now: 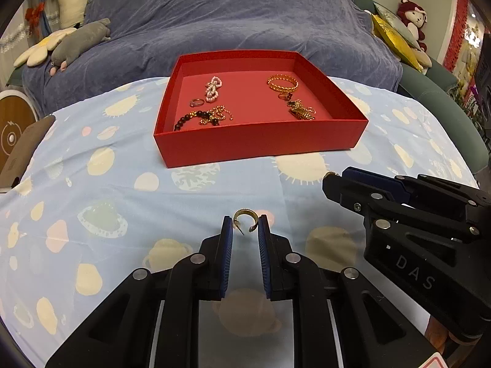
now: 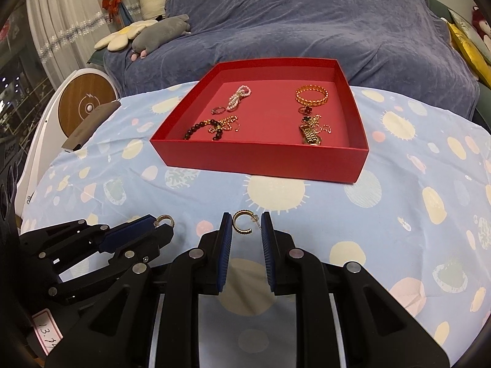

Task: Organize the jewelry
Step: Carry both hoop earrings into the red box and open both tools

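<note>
We hold a gold hoop earring in each gripper, above the blue patterned tablecloth [image 1: 101, 184], on the near side of the red box [image 1: 260, 142]. The left gripper [image 1: 244, 224] pinches one earring [image 1: 243, 218] between its blue pads at the fingertips, and the right gripper [image 2: 245, 222] pinches the other earring [image 2: 241, 221] the same way. Both are on the near side of the box, apart from its front wall. Inside the box, the left half holds a pearl bracelet [image 1: 213, 89], a small ring [image 1: 196, 102] and a dark bead bracelet [image 1: 187, 119]; the right half holds a gold bangle [image 1: 282, 82] and a gold chain [image 1: 300, 110].
</note>
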